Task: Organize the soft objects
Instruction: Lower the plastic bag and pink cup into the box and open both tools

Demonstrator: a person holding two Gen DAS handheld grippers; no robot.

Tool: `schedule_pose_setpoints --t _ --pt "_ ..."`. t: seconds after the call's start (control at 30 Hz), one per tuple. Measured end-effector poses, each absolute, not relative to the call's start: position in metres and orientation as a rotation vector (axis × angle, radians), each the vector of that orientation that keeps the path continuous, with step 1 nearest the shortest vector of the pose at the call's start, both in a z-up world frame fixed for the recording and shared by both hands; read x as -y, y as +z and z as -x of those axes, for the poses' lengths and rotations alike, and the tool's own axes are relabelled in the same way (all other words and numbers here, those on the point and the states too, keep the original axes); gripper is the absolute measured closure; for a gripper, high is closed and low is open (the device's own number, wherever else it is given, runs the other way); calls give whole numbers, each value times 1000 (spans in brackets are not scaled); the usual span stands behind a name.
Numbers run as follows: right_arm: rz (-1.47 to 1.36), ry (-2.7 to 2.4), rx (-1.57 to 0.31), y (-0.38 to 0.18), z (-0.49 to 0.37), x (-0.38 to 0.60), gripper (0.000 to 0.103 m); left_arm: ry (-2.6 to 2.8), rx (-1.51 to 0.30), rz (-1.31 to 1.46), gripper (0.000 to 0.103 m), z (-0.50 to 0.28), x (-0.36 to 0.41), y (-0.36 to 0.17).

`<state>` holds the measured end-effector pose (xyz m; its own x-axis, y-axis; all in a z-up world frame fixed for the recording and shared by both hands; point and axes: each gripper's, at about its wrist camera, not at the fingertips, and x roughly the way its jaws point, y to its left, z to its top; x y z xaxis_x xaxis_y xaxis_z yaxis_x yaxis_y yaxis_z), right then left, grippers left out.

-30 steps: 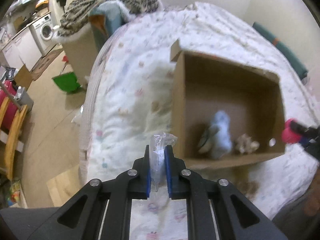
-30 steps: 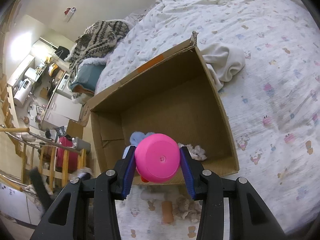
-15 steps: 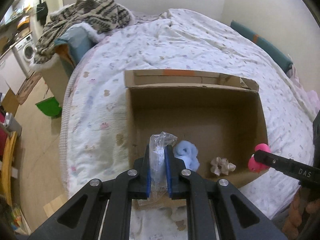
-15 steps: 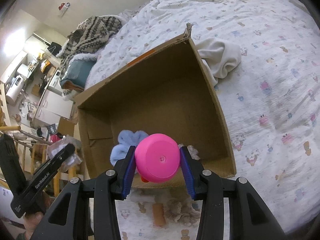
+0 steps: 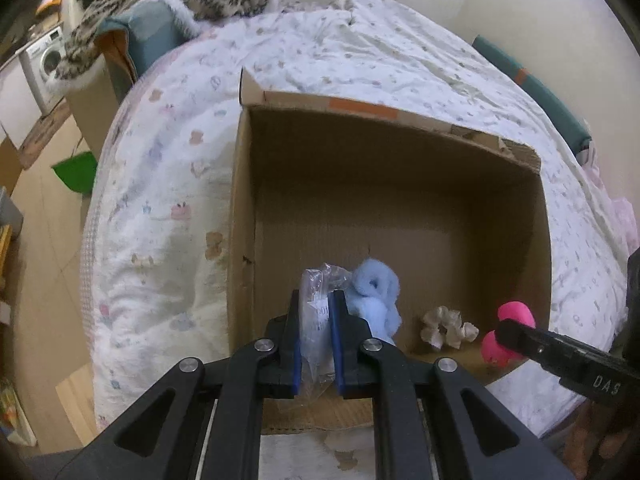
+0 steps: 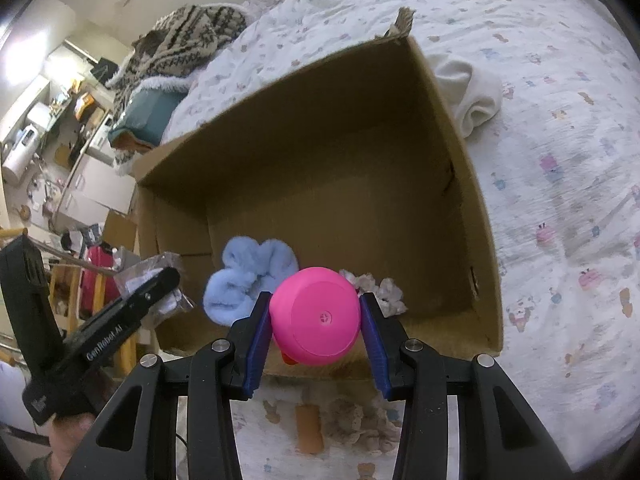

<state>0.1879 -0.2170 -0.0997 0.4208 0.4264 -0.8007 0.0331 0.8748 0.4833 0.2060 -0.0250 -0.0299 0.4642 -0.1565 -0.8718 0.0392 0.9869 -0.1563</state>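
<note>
A crinkled clear plastic packet (image 5: 316,312) is clamped between the blue pads of the left tool (image 5: 316,340), held just over the near wall of the open cardboard box (image 5: 536,216) that sits on the bed (image 5: 160,208). A round pink toy (image 6: 314,316) is pinched between the pads of the right tool (image 6: 316,320), also above the near edge of the box. Just ahead of both tools, on the box floor, a fluffy blue cloth (image 6: 248,276) and a small cream scrunchie (image 5: 448,326) are seen lying against the near wall.

The packet is judged light, limp and slippery; a grip across its middle, as now, should keep it from sliding out, though the film may crumple. The pink toy looks smooth and rounded, probably squashy, so it is best held across its widest part; a shallow grip could let it pop free. Both could likely be released from a low height without harm. A folded white cloth (image 6: 472,96) lies outside the box, beyond its far right side.
</note>
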Motion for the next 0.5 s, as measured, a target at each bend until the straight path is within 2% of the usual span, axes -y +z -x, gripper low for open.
schedule_pose_setpoints --t 0.37,0.43,0.5 --pt "-456 246 -1158 -110 -192 212 58 -141 -1070 37 90 -200 44 -29" --pt "-451 246 -1158 -109 -193 212 58 -142 -1068 33 86 -199 45 -28" --pt "-453 247 -1159 -109 -193 212 58 -144 -1067 41 73 -199 44 -27"
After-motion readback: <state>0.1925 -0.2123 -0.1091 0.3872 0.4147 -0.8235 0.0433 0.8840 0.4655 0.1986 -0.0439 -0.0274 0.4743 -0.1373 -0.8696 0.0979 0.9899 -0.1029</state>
